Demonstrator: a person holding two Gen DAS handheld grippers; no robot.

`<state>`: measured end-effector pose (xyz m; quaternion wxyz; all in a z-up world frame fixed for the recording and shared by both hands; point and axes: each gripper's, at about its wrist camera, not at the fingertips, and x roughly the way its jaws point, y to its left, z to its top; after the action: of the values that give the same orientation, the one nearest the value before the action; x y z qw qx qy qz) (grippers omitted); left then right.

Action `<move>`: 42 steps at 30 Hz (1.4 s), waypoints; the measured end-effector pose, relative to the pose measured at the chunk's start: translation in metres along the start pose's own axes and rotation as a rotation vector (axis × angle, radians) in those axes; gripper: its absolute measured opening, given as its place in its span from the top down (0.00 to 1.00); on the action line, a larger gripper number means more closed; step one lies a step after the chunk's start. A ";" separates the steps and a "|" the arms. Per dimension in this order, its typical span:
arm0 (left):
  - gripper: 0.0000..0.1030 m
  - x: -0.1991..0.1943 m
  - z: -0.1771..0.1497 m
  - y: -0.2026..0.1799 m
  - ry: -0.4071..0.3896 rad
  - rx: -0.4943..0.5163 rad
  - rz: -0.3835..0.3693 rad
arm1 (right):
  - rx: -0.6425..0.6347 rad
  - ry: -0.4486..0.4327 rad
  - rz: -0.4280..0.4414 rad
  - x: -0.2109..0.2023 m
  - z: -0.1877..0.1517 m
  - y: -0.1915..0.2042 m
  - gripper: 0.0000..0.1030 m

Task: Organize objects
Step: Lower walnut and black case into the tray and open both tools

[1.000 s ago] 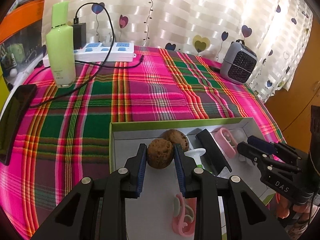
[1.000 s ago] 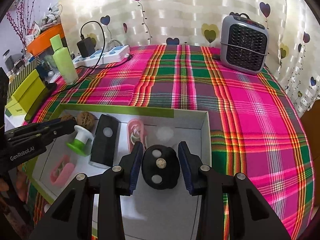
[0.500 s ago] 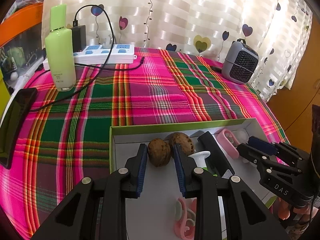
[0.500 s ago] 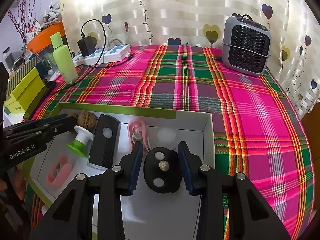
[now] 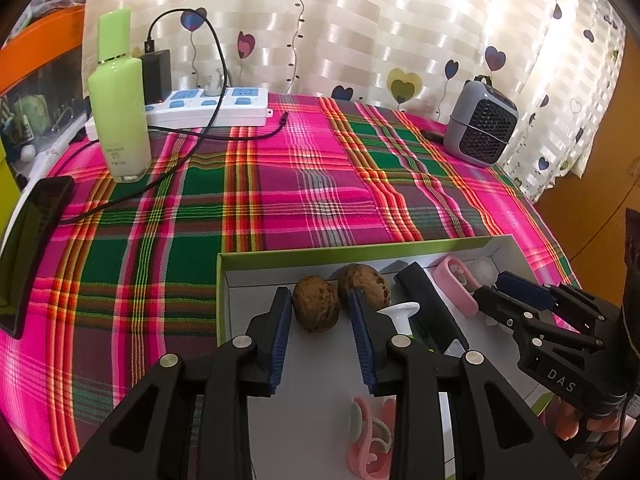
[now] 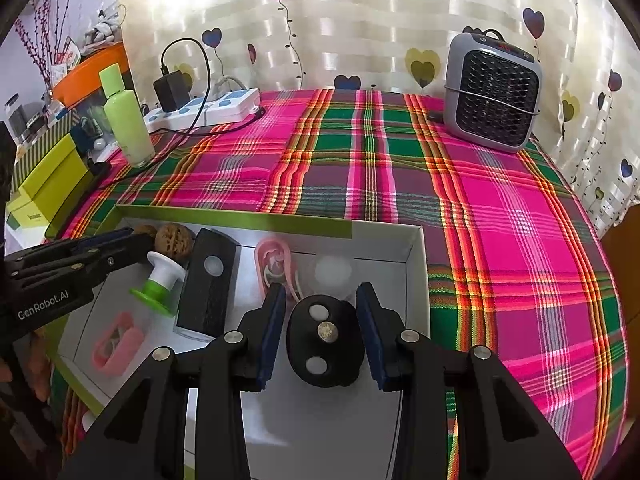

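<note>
Brown and rough-shelled, the walnut (image 5: 316, 309) now sits on the white floor of the green-rimmed box (image 5: 280, 255), in its far-left corner, touching a second walnut (image 5: 366, 286) just behind it. My left gripper (image 5: 320, 334) has just been opening: a second ago its jaws pinched this nut off the floor, and now they stand a little apart with the nut still between them, a sliver of gap showing on each side. I judge that placement done, so the left only has to back out without nudging the pair. My right gripper (image 6: 322, 334) has not changed: its jaws stay set around the black oval piece with two white dots and a metal stud (image 6: 325, 340), which hangs low over the right end of the box; whether the pads truly press it I cannot tell, though it looks carried. Beside the nuts lie a white-and-green spool (image 6: 160, 282), a black block (image 6: 208, 284), a pink case (image 6: 274, 268) and a pink clip (image 6: 116, 344). The plaid-covered desk (image 5: 280, 184) beyond holds a green bottle (image 5: 120, 100), a power strip (image 5: 216, 106) and a small grey heater (image 6: 494, 92).
</note>
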<state>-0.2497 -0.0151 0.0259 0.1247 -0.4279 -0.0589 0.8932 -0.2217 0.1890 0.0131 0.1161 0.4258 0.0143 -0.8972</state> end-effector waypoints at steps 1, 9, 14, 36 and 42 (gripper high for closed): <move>0.70 0.000 0.000 -0.001 0.000 0.005 0.003 | -0.001 0.000 0.000 0.000 0.000 0.000 0.63; 0.66 0.000 -0.001 -0.003 -0.001 0.005 0.007 | 0.002 -0.004 0.009 -0.002 -0.002 0.000 0.63; 0.59 -0.003 -0.001 -0.003 -0.007 0.002 0.012 | 0.013 -0.017 0.011 -0.006 -0.003 -0.001 0.59; 0.53 -0.036 -0.014 -0.006 -0.022 -0.010 0.021 | 0.035 -0.055 0.003 -0.036 -0.012 0.004 0.57; 0.53 -0.047 -0.021 -0.007 -0.029 -0.010 0.024 | 0.042 -0.066 0.009 -0.047 -0.019 0.007 0.57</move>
<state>-0.2032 -0.0212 0.0496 0.1111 -0.4164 -0.0601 0.9004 -0.1775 0.1939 0.0376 0.1116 0.3983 -0.0102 -0.9104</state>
